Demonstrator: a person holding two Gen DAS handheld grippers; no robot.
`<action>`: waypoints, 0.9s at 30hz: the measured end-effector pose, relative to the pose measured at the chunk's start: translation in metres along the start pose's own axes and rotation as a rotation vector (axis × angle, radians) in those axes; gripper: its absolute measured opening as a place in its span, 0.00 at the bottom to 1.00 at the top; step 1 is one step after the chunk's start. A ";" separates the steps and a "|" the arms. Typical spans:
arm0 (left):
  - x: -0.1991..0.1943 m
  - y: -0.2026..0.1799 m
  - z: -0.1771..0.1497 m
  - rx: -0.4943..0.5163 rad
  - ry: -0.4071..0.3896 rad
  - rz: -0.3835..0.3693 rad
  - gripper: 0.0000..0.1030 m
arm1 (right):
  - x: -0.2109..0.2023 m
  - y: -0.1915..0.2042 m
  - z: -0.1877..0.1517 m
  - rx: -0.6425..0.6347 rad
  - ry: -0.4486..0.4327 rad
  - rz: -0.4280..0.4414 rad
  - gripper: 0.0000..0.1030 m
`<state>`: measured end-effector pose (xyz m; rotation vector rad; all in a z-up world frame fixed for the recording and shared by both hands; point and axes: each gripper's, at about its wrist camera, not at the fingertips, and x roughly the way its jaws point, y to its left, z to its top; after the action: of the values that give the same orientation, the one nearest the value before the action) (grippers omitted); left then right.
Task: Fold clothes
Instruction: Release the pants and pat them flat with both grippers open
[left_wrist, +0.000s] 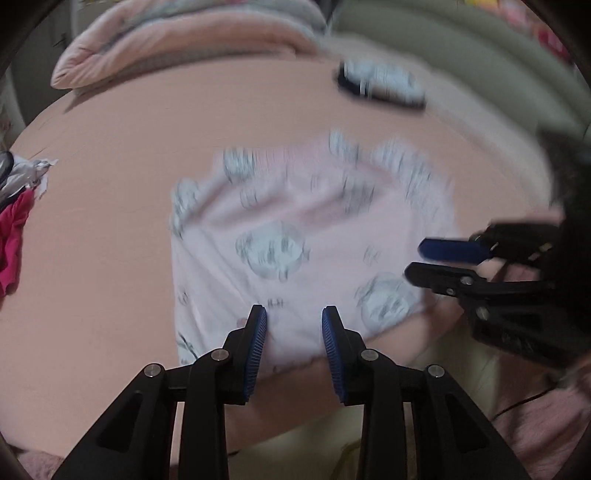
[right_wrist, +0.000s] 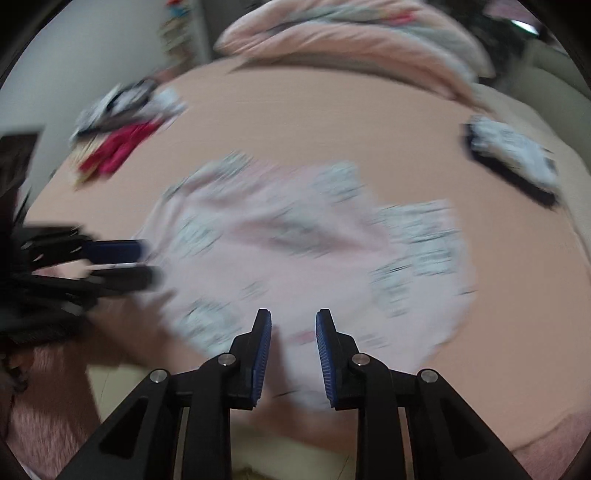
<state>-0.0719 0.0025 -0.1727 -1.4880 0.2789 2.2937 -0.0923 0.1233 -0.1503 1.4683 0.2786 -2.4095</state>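
Pale pink printed garment (left_wrist: 306, 240) lies spread mid-bed on the peach sheet (left_wrist: 110, 240), near hem toward you. Your left gripper (left_wrist: 294, 317) straddles that hem, jaws apart, nothing pinched; right gripper (right_wrist: 293, 319) the same at its side, cloth between the pads, not clamped. Looks like the fold's grasp stage. Next: close both on the hem, lift evenly. Folded dark-and-white piece (left_wrist: 380, 86) sits beyond.

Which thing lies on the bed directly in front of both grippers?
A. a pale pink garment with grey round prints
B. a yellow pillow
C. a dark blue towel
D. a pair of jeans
A: the pale pink garment with grey round prints is spread on the pink sheet in both wrist views.
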 end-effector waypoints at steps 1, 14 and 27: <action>-0.002 0.007 -0.001 -0.029 0.005 0.002 0.29 | 0.004 0.005 -0.005 -0.025 0.019 -0.033 0.24; -0.036 0.025 -0.008 -0.121 -0.066 -0.007 0.28 | -0.024 -0.007 -0.014 0.058 -0.074 -0.092 0.37; -0.027 0.054 -0.012 -0.155 -0.011 0.191 0.39 | -0.005 -0.035 -0.024 0.163 0.008 -0.168 0.54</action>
<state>-0.0751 -0.0566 -0.1562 -1.5835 0.2553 2.5237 -0.0826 0.1643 -0.1564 1.5816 0.2192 -2.6149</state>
